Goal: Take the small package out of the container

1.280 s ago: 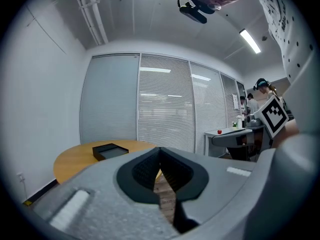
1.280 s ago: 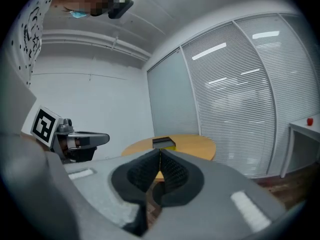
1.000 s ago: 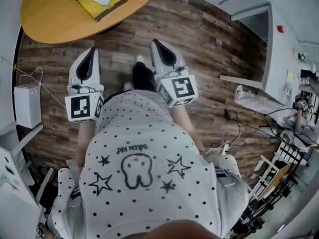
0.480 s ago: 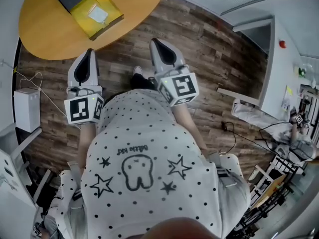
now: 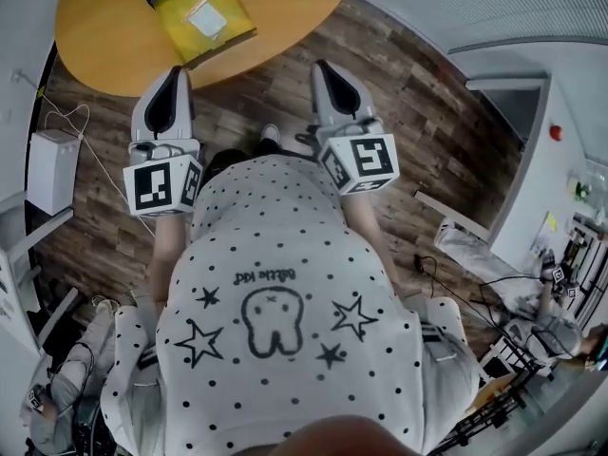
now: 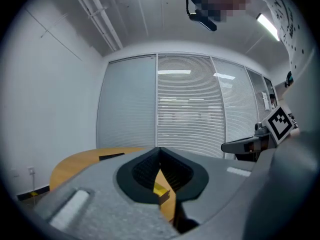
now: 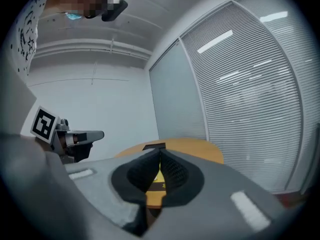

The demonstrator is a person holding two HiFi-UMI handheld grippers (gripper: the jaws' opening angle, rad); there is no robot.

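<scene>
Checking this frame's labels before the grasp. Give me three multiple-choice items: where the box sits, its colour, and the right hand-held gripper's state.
1. Where is the open box?
A) on the round table
B) on a shelf
C) between a gripper's jaws

2. What colour is the box?
A) blue
B) yellow
C) red

3. How is the right hand-held gripper?
A) wide open
B) shut on a pen
C) shut, holding nothing

Answers:
1 A: the head view shows it resting on the tabletop.
2 B: its walls are plainly yellow.
3 C: in the right gripper view the jaws meet with nothing between them.
</scene>
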